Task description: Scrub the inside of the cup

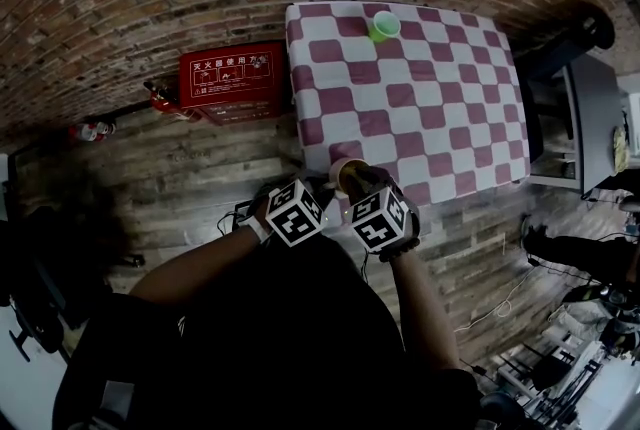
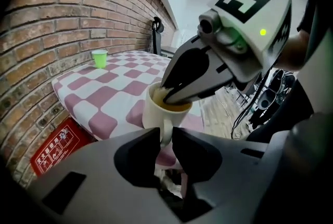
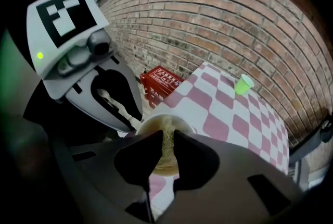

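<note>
A cream cup hangs just above the near edge of the checked table. My left gripper is shut on the cup's handle. My right gripper is shut on a yellowish scrubbing pad, and its jaws dip into the cup's mouth from above. In the left gripper view the right gripper's dark fingers reach down inside the rim. In the head view the cup shows just beyond the two marker cubes, left gripper and right gripper close together.
A small green cup stands at the table's far edge by the brick wall. A red box and a fire extinguisher lie on the floor left of the table. Dark furniture stands to the right.
</note>
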A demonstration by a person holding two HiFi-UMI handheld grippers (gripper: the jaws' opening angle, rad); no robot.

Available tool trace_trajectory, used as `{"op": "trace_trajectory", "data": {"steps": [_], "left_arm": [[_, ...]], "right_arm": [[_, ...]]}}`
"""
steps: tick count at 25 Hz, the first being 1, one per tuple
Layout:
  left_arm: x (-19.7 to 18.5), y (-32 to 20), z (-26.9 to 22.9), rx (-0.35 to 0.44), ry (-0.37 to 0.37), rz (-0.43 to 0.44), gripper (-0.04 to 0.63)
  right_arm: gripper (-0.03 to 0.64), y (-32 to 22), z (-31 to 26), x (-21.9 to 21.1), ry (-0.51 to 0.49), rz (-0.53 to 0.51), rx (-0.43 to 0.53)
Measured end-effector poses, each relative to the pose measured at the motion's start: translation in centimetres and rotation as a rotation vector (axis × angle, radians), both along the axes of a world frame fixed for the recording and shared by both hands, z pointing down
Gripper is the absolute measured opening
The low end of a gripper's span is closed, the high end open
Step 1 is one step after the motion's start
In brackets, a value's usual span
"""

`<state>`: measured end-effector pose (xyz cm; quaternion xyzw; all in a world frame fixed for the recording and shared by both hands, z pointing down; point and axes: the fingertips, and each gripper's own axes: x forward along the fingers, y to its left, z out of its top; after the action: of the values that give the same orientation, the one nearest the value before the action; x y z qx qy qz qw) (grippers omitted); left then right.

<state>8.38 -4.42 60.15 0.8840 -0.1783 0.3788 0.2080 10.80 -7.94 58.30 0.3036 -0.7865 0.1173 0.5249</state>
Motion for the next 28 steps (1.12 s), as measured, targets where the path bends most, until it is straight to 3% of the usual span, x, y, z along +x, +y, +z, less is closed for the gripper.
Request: {"op": "trace_trajectory", "data": {"steps": [6, 12, 16, 20, 24, 28], "left_arm": [[-0.4, 0.2, 0.0, -0.006, -0.005, -0.009, 0.082], [-0.5, 0.2, 0.3, -0.009, -0.007, -0.013, 0.081], [-0.6, 0.2, 0.4, -0.015, -0.004, -0.012, 0.082], [-0.5, 0.2, 0.4, -0.013, -0.010, -0.006, 0.081], [-0.4, 0.2, 0.4, -0.011, -0.014, -0.005, 0.081], [-0.4, 0.2, 0.4, -0.010, -0.014, -0.010, 0.081]], "right_arm": [[0.072, -0.9, -0.6, 0.7, 0.074, -0.034, 0.038], [0.071, -1.8, -8.6, 2.4, -0.062, 0.069, 0.133], [0.072, -2.8, -12.6, 4.2, -0.075, 0.097, 0.211], [0.072, -1.6, -12.2, 2.3, -0.104, -0.048, 0.150], [0.072, -0.2, -7.5, 0.3, -0.002, -0.175, 0.078], [0.072, 0.1, -2.5, -0.8, 0.088, -0.273, 0.068]]}}
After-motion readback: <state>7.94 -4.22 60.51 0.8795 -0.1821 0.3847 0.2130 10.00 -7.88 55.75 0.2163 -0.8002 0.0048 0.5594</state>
